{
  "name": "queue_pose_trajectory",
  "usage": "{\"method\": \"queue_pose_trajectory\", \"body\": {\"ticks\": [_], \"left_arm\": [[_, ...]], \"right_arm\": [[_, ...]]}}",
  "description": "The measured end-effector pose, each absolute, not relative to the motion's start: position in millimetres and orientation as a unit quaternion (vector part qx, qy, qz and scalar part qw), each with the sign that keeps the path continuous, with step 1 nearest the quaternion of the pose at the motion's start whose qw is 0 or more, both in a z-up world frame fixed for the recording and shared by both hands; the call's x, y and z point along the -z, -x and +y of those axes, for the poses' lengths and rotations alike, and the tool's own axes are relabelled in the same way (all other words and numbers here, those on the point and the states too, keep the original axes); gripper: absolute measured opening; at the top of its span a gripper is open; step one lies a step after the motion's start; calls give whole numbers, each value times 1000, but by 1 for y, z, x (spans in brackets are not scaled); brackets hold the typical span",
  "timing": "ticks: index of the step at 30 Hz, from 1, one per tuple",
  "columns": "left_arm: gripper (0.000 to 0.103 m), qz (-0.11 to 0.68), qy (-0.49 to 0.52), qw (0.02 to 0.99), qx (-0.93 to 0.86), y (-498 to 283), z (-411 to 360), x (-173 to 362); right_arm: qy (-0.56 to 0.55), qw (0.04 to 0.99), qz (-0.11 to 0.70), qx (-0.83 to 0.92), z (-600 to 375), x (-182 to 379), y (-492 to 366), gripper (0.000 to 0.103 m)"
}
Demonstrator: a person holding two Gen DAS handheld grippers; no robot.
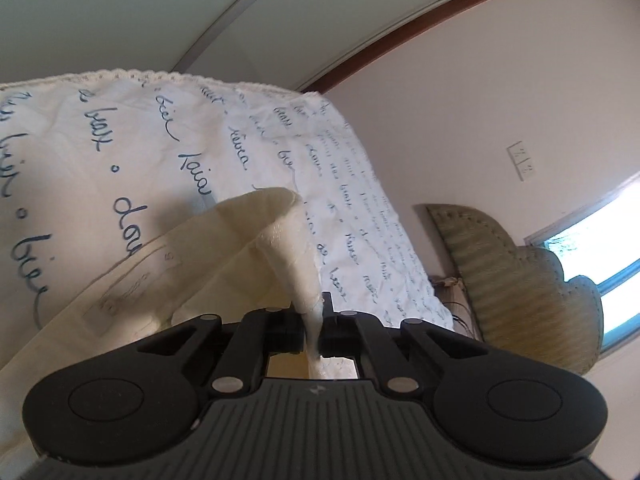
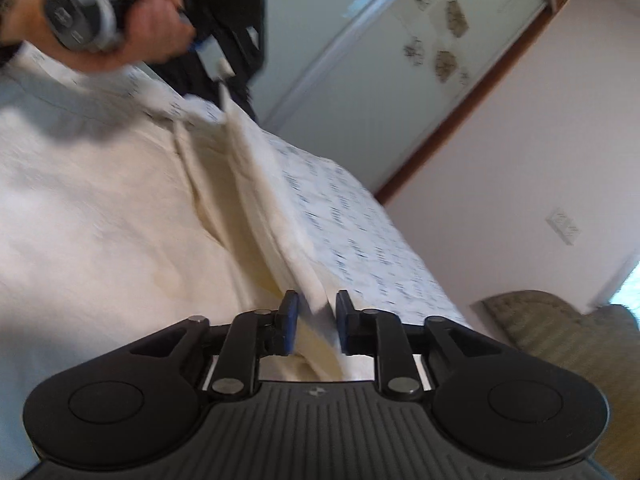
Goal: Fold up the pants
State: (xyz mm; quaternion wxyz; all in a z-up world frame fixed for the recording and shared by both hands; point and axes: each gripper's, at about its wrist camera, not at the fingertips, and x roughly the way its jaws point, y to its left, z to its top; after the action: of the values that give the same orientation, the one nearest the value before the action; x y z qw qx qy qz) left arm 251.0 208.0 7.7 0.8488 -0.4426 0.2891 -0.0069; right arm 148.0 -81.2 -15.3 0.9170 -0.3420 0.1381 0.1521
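The cream pants (image 1: 240, 248) lie spread on a white bed sheet with blue handwriting (image 1: 120, 140). My left gripper (image 1: 314, 330) is shut on a bunched corner of the pants, which rises in a ridge from the jaws. In the right wrist view the pants (image 2: 120, 200) fill the left side, with a folded edge running toward my right gripper (image 2: 316, 320). Its blue pads stand a little apart with that edge between them, not squeezing it. A hand holds the left gripper (image 2: 222, 70) at the top, pinching the far end of the same edge.
The sheet's edge (image 2: 400, 264) drops off to the right. A green padded chair back (image 1: 520, 280) stands beyond it by a bright window (image 1: 600, 248). Frosted sliding doors (image 2: 400, 40) and a wall switch (image 2: 564, 226) are behind.
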Motion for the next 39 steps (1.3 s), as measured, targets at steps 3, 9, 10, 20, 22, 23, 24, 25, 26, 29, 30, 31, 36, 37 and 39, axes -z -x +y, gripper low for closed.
{"method": "queue_pose_trajectory", "body": {"ticks": [3,9,10,20,22,23,24,25,26,29,30,31,36,37,39], "left_arm": [[5,277,443,852,11,-233,210,-14],[5,269,444,855,17,-221,211,-22],[5,271,440,856,16,-220,211,-21],[5,259,360,896,30,-166,218,-37],[5,258,337,905,37,-148,220,-40],[5,257,323,910,40,-140,220,-41],[5,257,311,914,41,-130,220,-42],[5,256,299,918,43,-121,219,-42],[5,258,288,921,43,-112,219,-40],[5,267,272,924,40,-89,219,-33],[5,270,268,924,37,-82,218,-29],[5,274,262,925,34,-75,218,-25],[5,294,250,922,19,-54,214,-5],[5,297,253,921,18,-51,214,-2],[6,298,251,921,15,-48,214,1]], "right_arm": [[360,917,143,-90,-89,22,-154,35],[343,924,168,-11,-120,32,-178,52],[329,927,177,-14,-125,29,-180,18],[384,905,169,-72,-113,0,-105,5],[392,900,169,-90,-108,-4,-79,5],[395,897,170,-97,-105,-5,-68,5],[399,894,173,-107,-102,-7,-58,5],[402,891,176,-116,-97,-7,-46,5],[404,889,179,-124,-94,-6,-36,5],[403,882,196,-143,-87,-1,-13,5],[402,881,202,-149,-85,2,-7,5],[402,879,206,-153,-84,5,-3,5],[393,879,217,-159,-86,10,13,4],[392,880,216,-160,-87,9,15,4],[386,882,217,-163,-91,9,19,4]]}}
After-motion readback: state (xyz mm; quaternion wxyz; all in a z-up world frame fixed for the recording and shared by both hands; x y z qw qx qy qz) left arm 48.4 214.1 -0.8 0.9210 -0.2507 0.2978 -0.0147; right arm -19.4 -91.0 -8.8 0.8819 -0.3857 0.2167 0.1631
